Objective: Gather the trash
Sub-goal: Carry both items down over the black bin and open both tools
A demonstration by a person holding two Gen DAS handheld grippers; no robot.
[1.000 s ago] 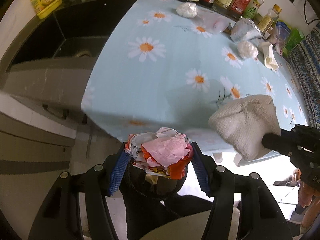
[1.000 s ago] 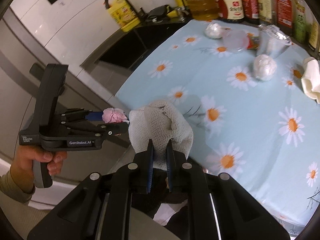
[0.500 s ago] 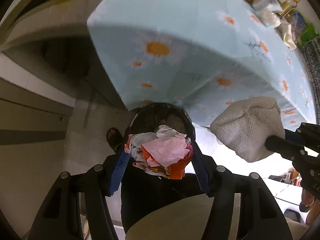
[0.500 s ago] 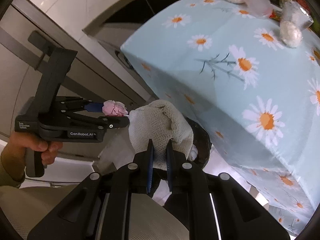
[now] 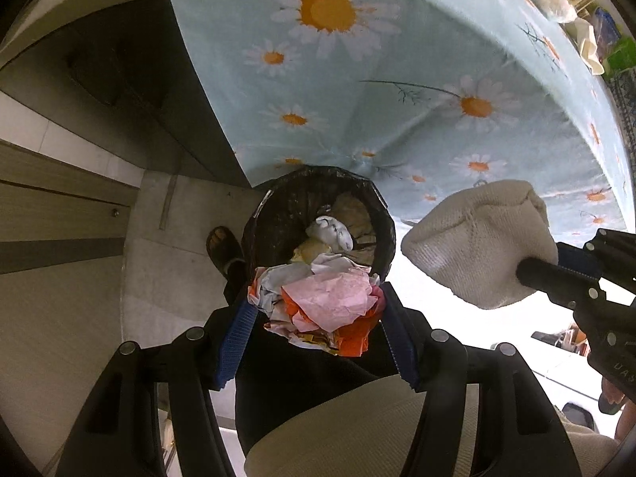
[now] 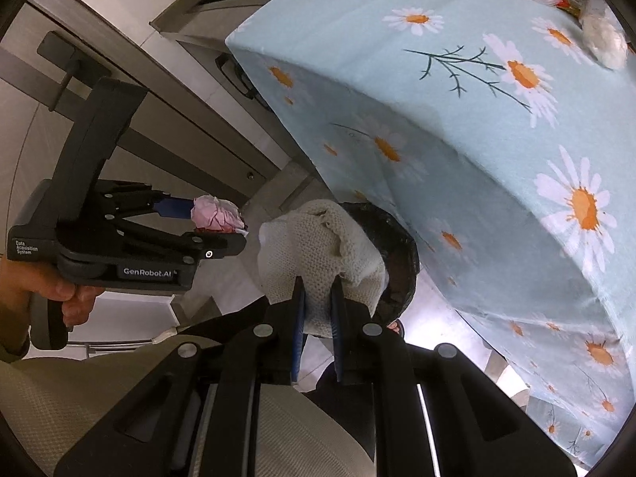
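clamping a wad of crumpled paper trash (image 5: 324, 310), left gripper (image 5: 318, 342) hangs over the black-lined bin (image 5: 278, 214) w/ its near rim hidden. right gripper (image 6: 318, 310) jaws pinch a white knit cloth (image 6: 314, 246), covering part of bin. tablecloth (image 5: 397, 79) cut off at frame edge.

The wad of trash (image 5: 322, 310) is crinkly paper, pink, white and orange. The rag (image 5: 477, 246) is a thick knitted cloth, cream and bumpy. The trash bin (image 5: 286, 214) is lined with a thin black plastic bag, shiny and wrinkled. The tablecloth (image 5: 397, 91) is smooth soft cloth with daisies. The left gripper (image 5: 318, 342) is matt black plastic with ridged blue pads (image 5: 234, 349). The floor (image 5: 159, 270) looks like dull grey stone.
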